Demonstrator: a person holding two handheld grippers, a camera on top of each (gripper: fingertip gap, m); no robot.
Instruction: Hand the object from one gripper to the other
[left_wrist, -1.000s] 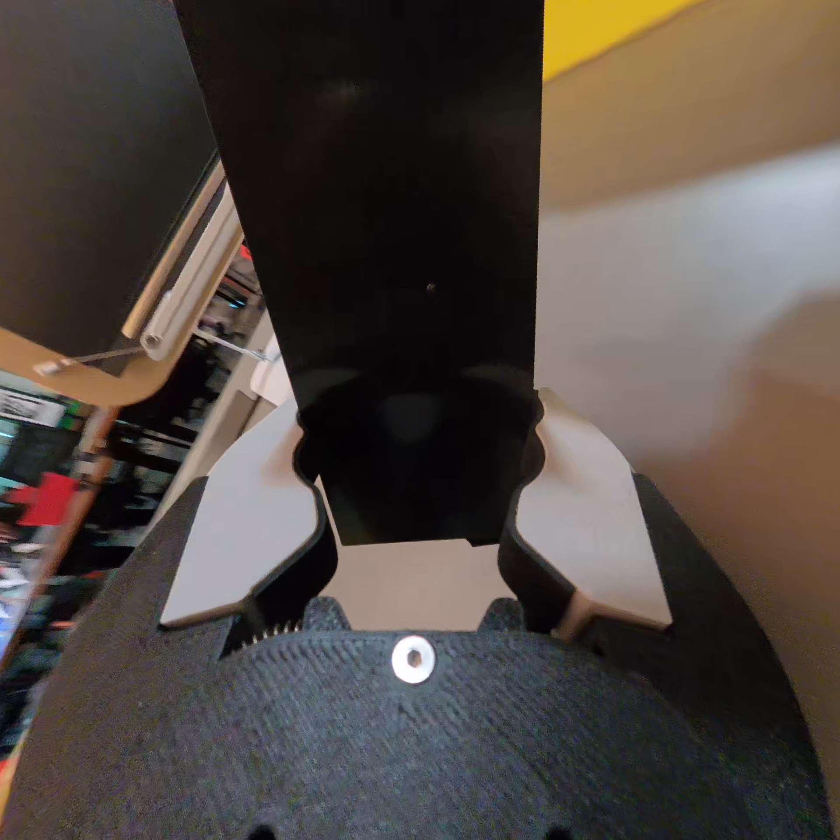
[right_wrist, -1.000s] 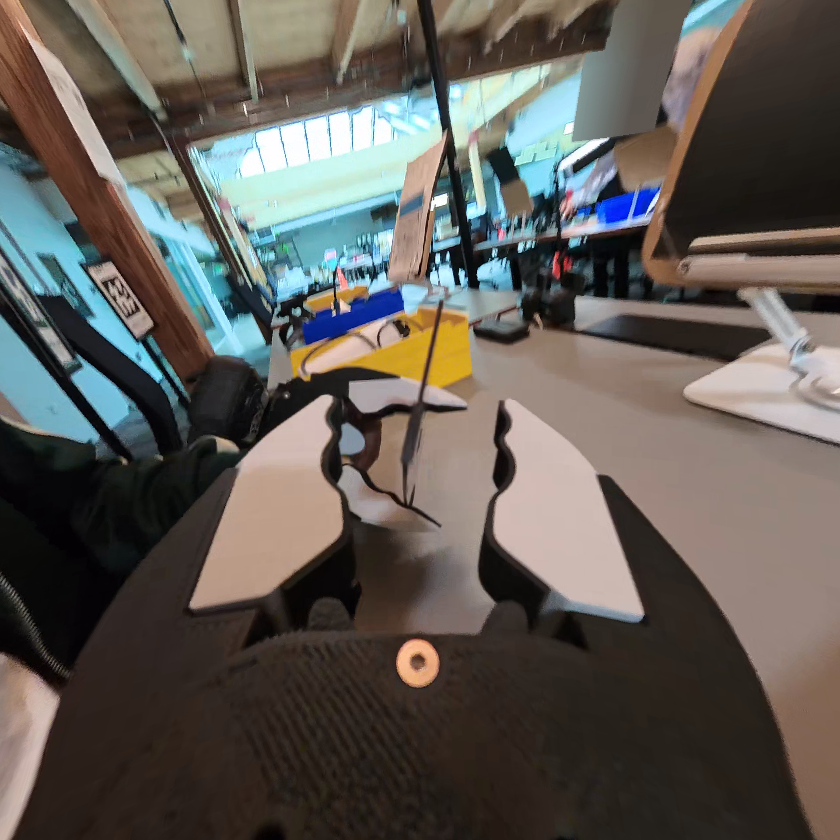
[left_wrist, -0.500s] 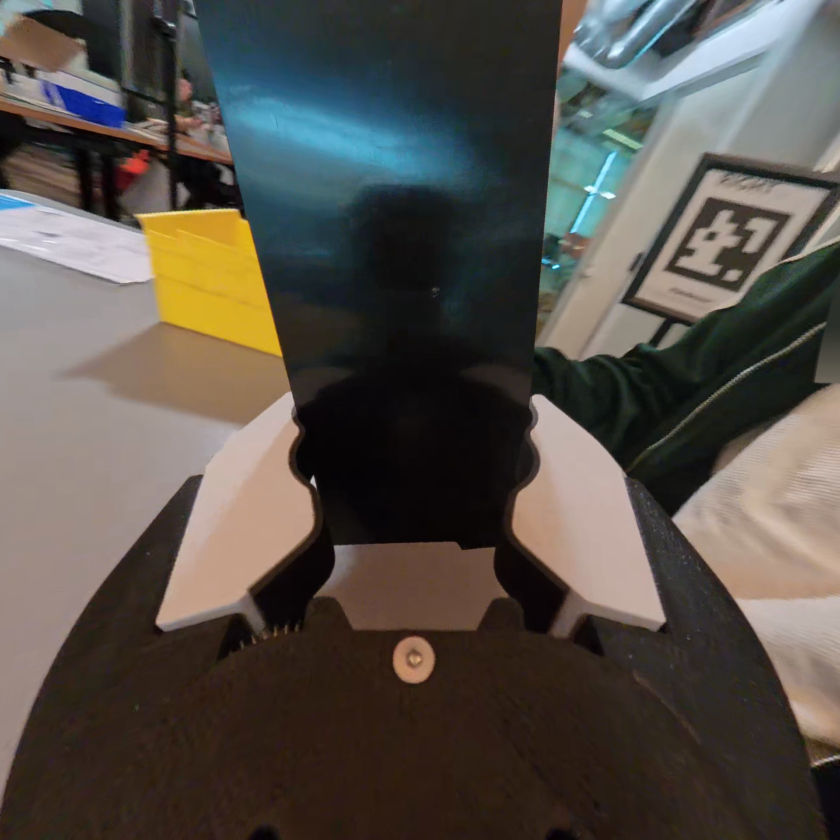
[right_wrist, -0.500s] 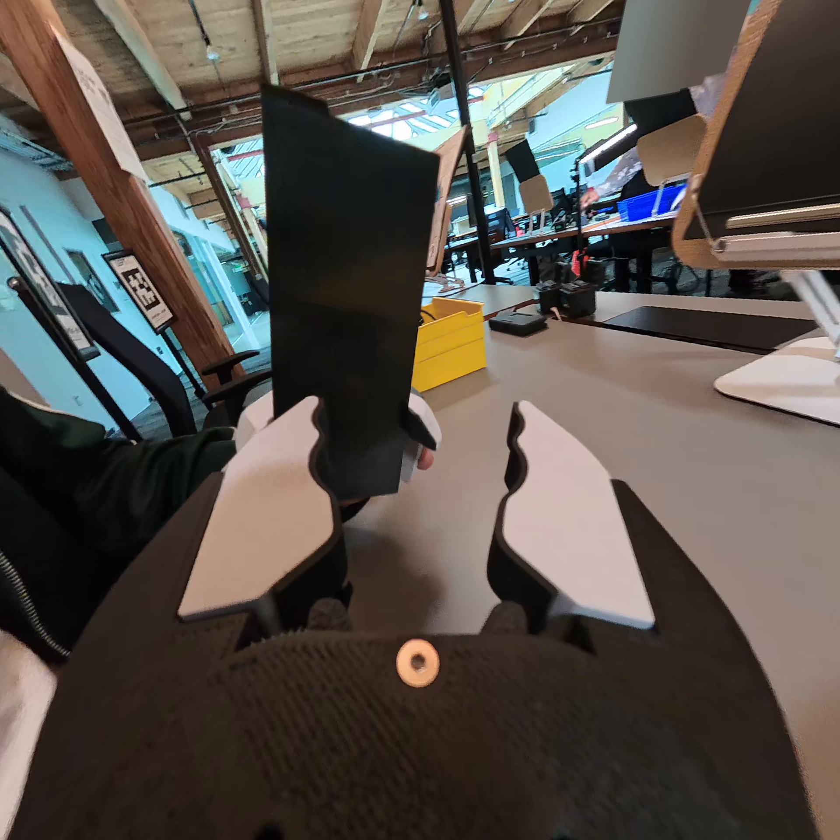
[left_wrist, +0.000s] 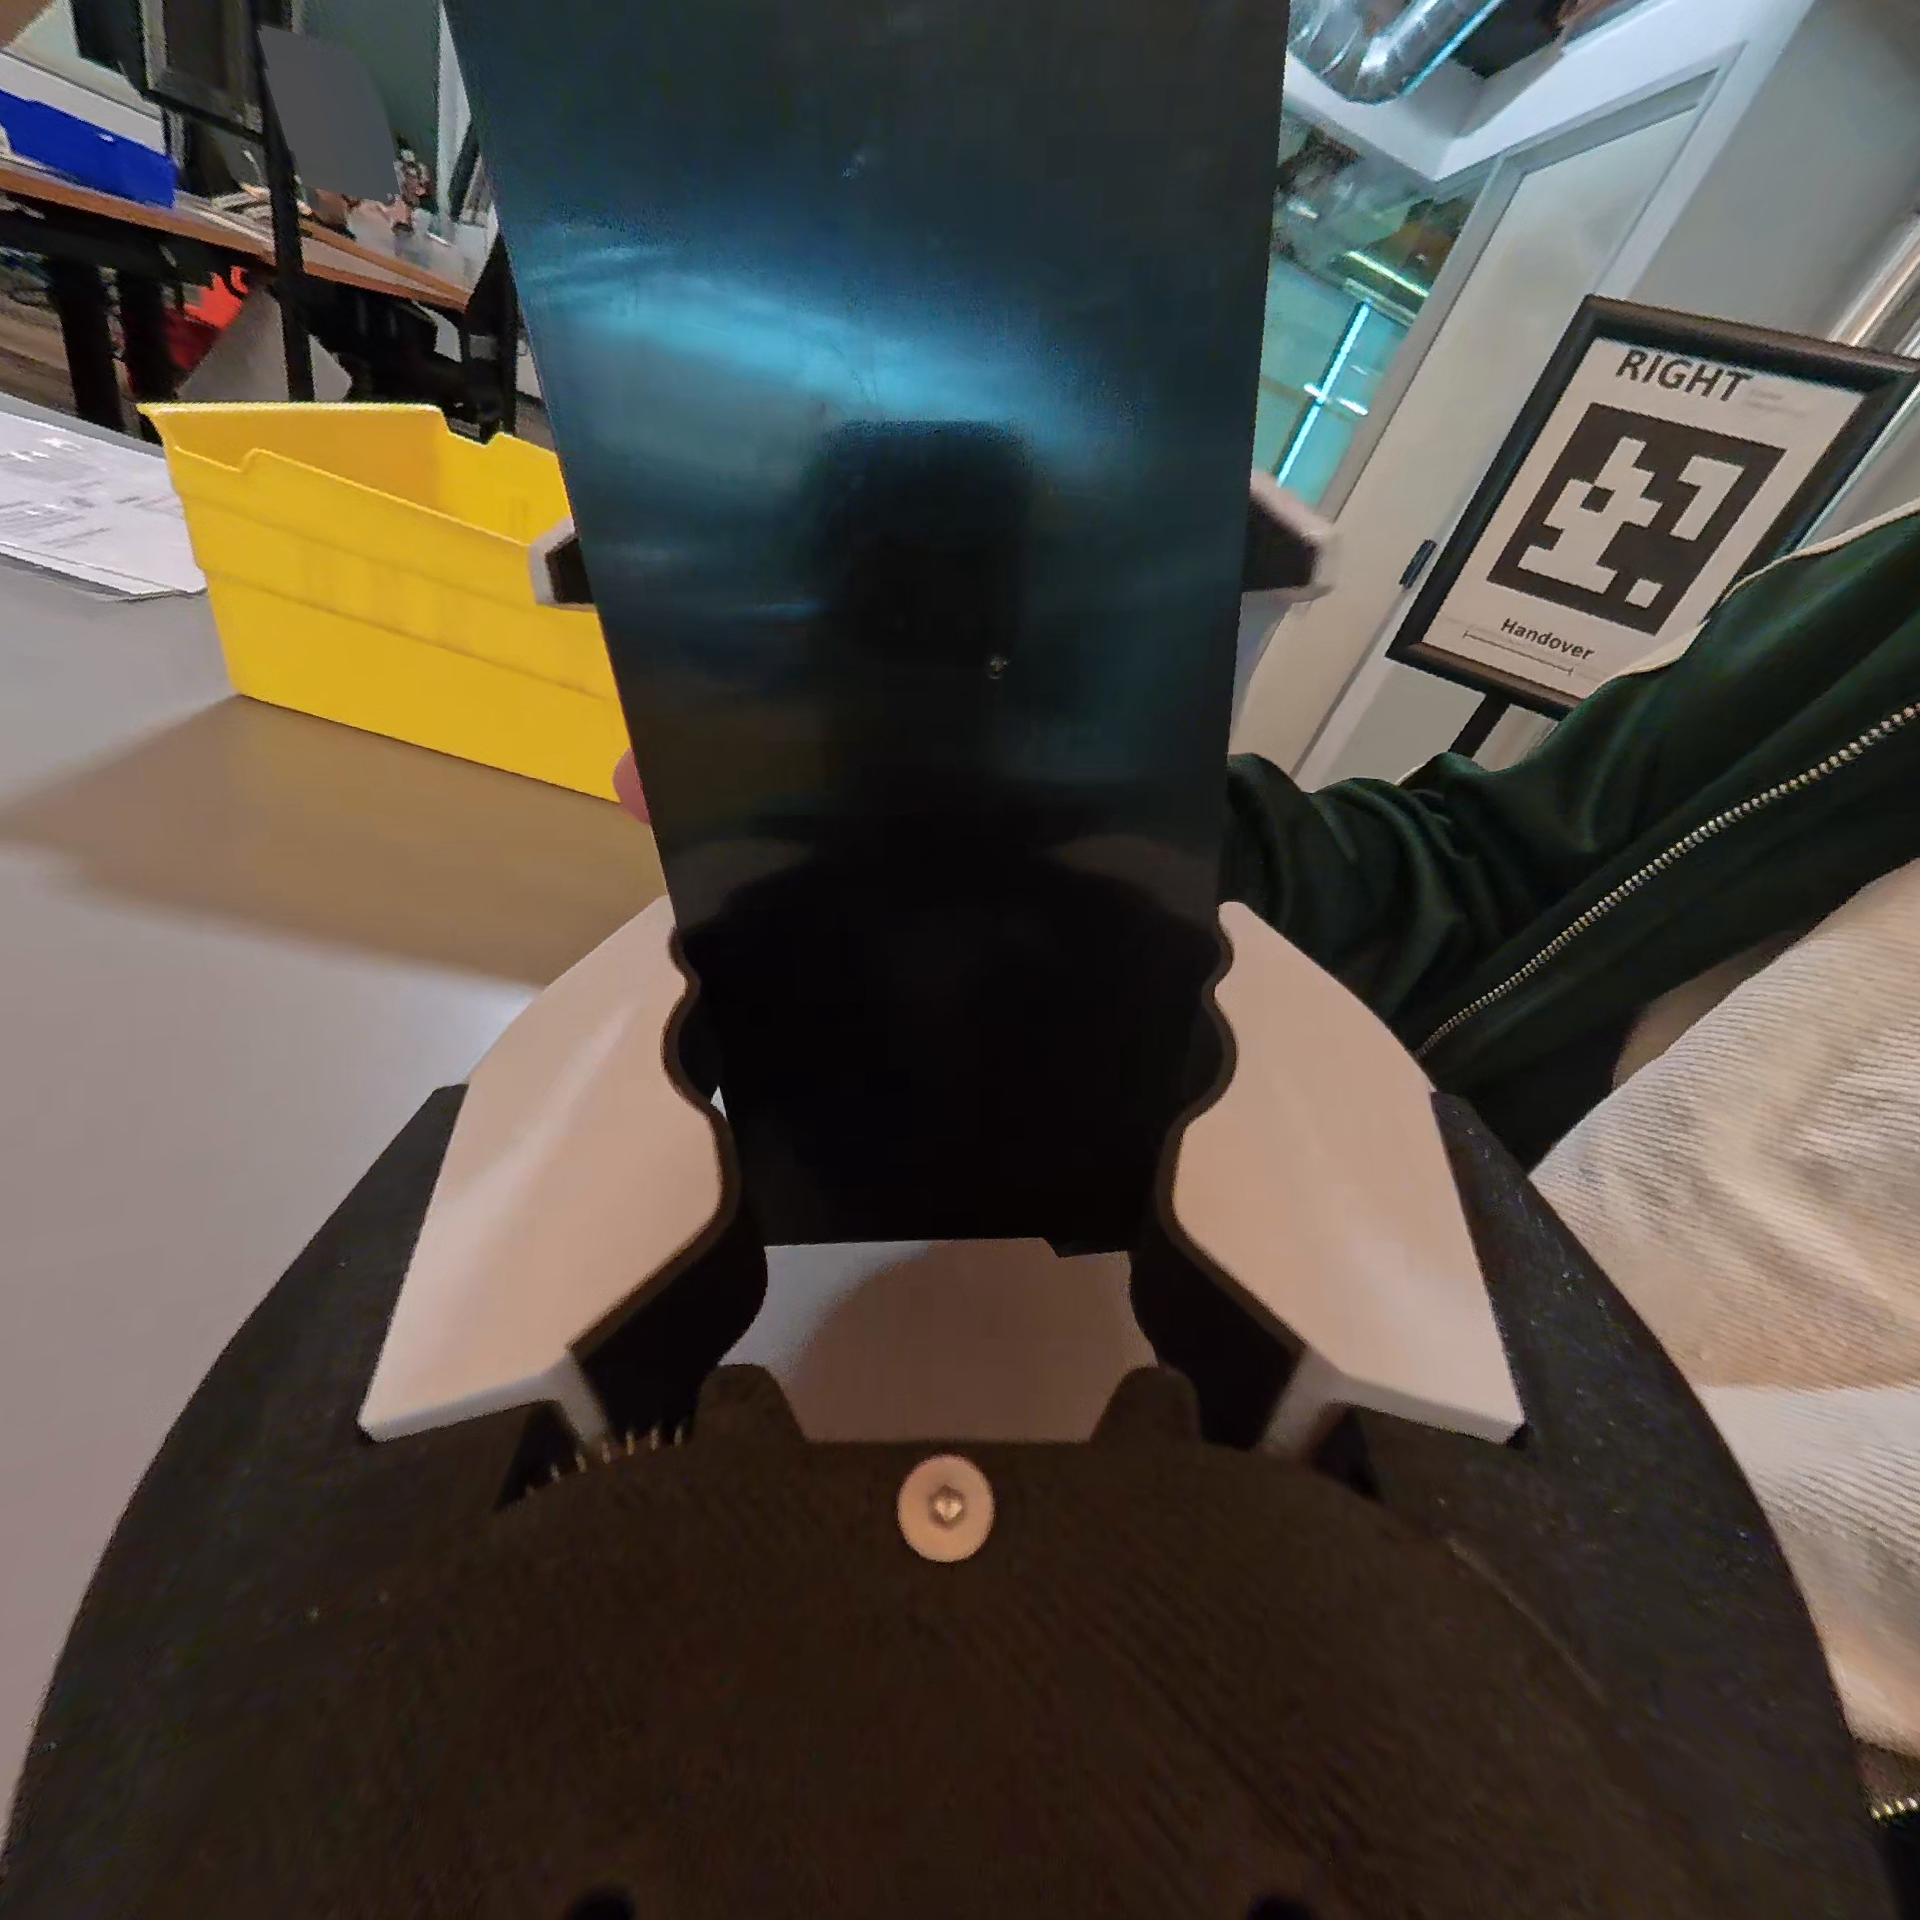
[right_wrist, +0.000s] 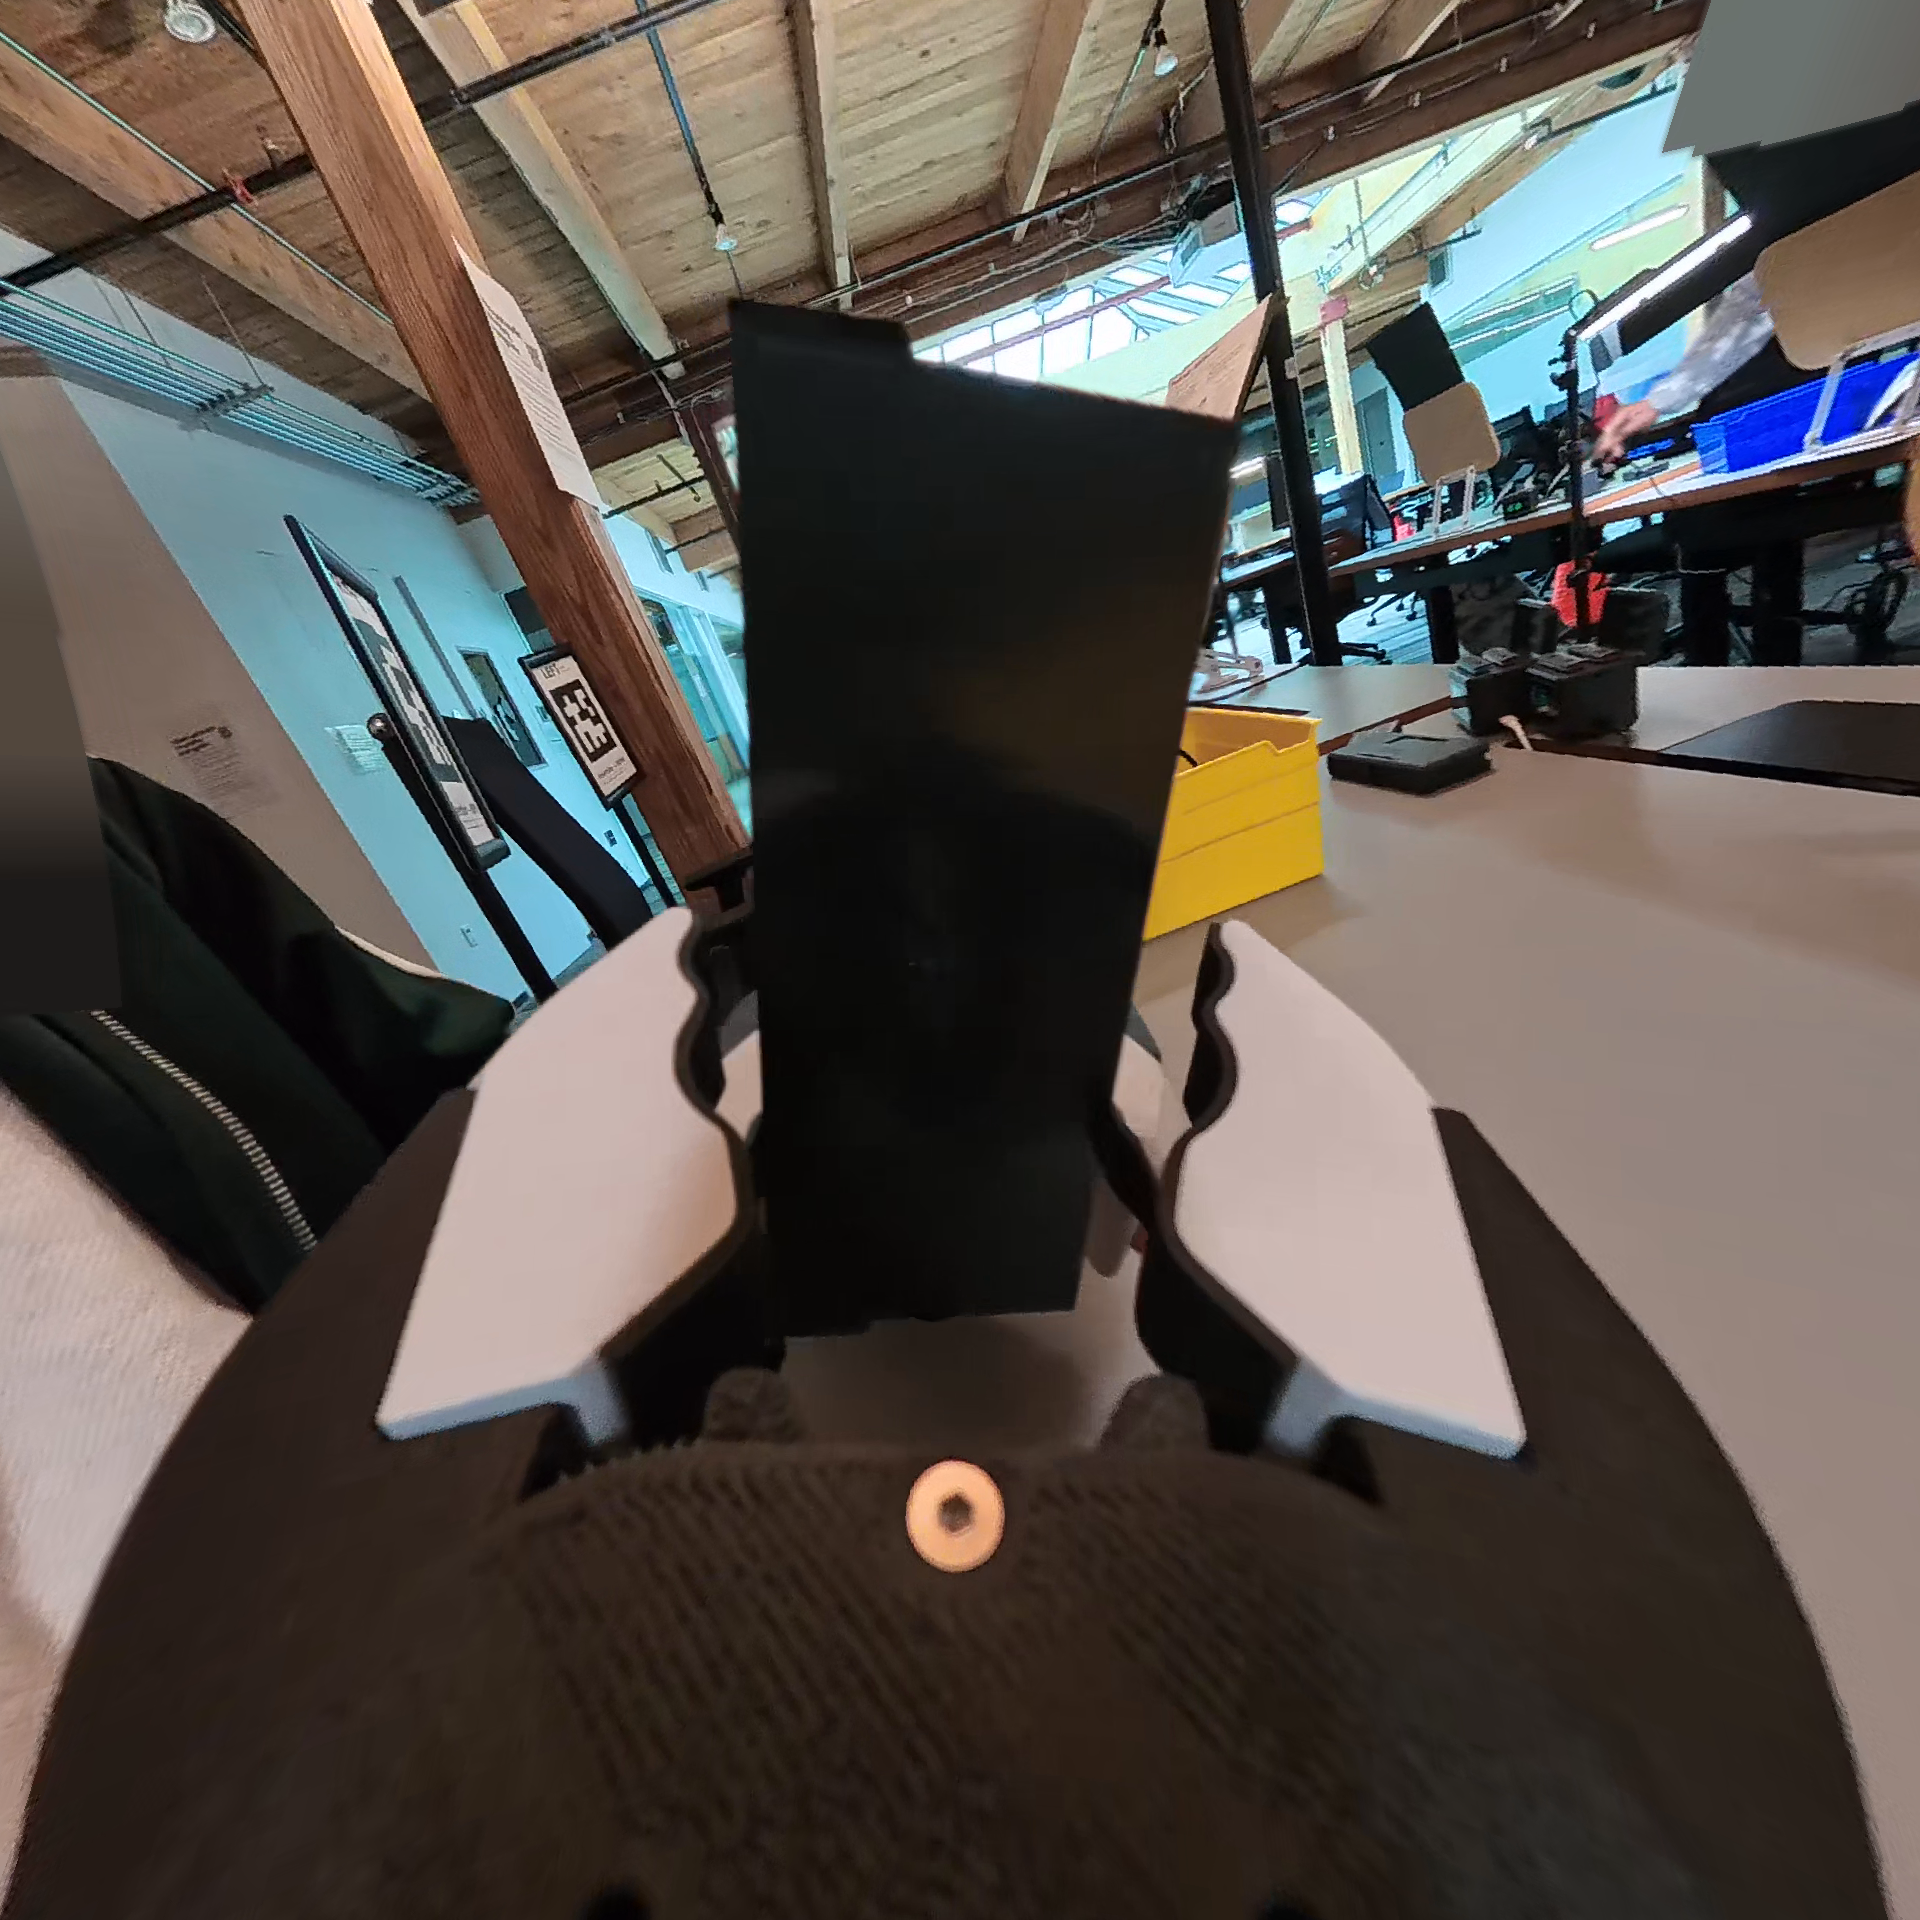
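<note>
A flat glossy black plate (left_wrist: 883, 520) stands upright in my left gripper (left_wrist: 951, 1039), which is shut on its lower end. In the right wrist view the same plate (right_wrist: 956, 779) stands between the fingers of my right gripper (right_wrist: 951, 1039). That gripper is open, with a small gap on each side of the plate. The right gripper's fingertips (left_wrist: 556, 561) show on both sides of the plate in the left wrist view, behind it at mid height. The plate hides most of the left gripper in the right wrist view.
A yellow bin (left_wrist: 364, 561) sits on the grey table (left_wrist: 208, 1039) behind the plate; it also shows in the right wrist view (right_wrist: 1236, 831). A person's green sleeve (left_wrist: 1558, 831) is at the right. A framed marker sign (left_wrist: 1662, 499) stands beyond. Small black devices (right_wrist: 1403, 758) lie farther back. Spacing between my two grippers at the tips: around 6 cm.
The left gripper has swung round with the plate, turning it face-on to the right gripper. The right gripper has closed in, so the plate now sits between its open fingers.
</note>
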